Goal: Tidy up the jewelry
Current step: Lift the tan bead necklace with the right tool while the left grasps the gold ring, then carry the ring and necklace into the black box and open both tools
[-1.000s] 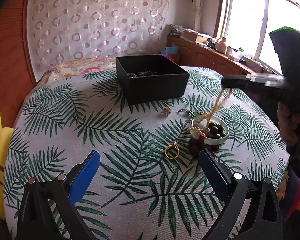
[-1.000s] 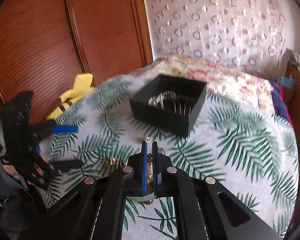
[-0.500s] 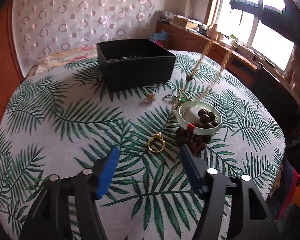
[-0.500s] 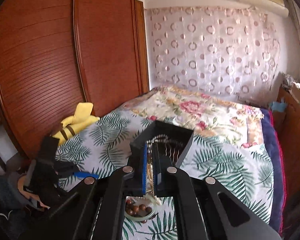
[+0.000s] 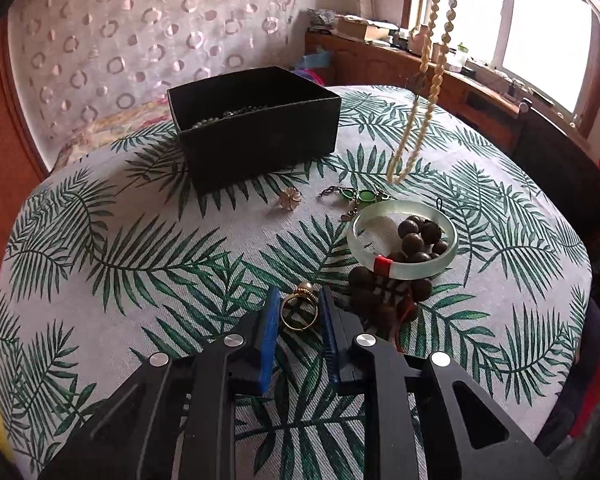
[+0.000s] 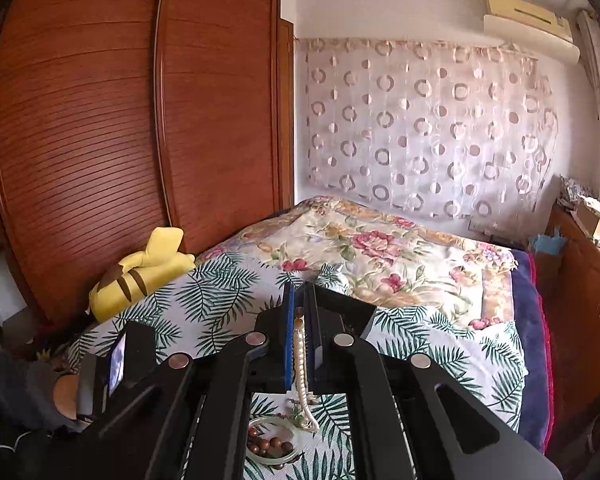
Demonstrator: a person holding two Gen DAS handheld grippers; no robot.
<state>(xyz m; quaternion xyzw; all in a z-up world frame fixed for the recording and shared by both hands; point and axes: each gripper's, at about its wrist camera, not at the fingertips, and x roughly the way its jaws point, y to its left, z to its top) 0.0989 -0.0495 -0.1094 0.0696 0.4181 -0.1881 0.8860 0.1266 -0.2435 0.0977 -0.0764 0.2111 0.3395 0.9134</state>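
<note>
**Left fingers closing around a gold ring; right fingers clamped on a bead necklace**

The left gripper (image 5: 298, 312) is low over the leaf-print cloth (image 5: 140, 248), its blue-padded jaws closing with only a narrow gap left. The gold ring (image 5: 299, 312) lies on the cloth between them; whether the pads already press its sides cannot be told. At about 2 o'clock from the ring lies a pale green bangle (image 5: 402, 240), resting across a string of dark brown beads (image 5: 414, 240). At 12 o'clock from the bangle lie green-stone earrings (image 5: 358, 195), and a small flower-shaped piece (image 5: 289, 197) lies at 9 o'clock from those. The black box (image 5: 256, 124) stands at 12 o'clock on the cloth, with chains and beads inside it.

The right gripper (image 6: 299, 312) is closed tight on a cream bead necklace (image 6: 300, 356). The necklace hangs down from the jaws, its lower loop dangling above the cloth at 3 o'clock from the box.

No brand, label or readable writing shows.
</note>
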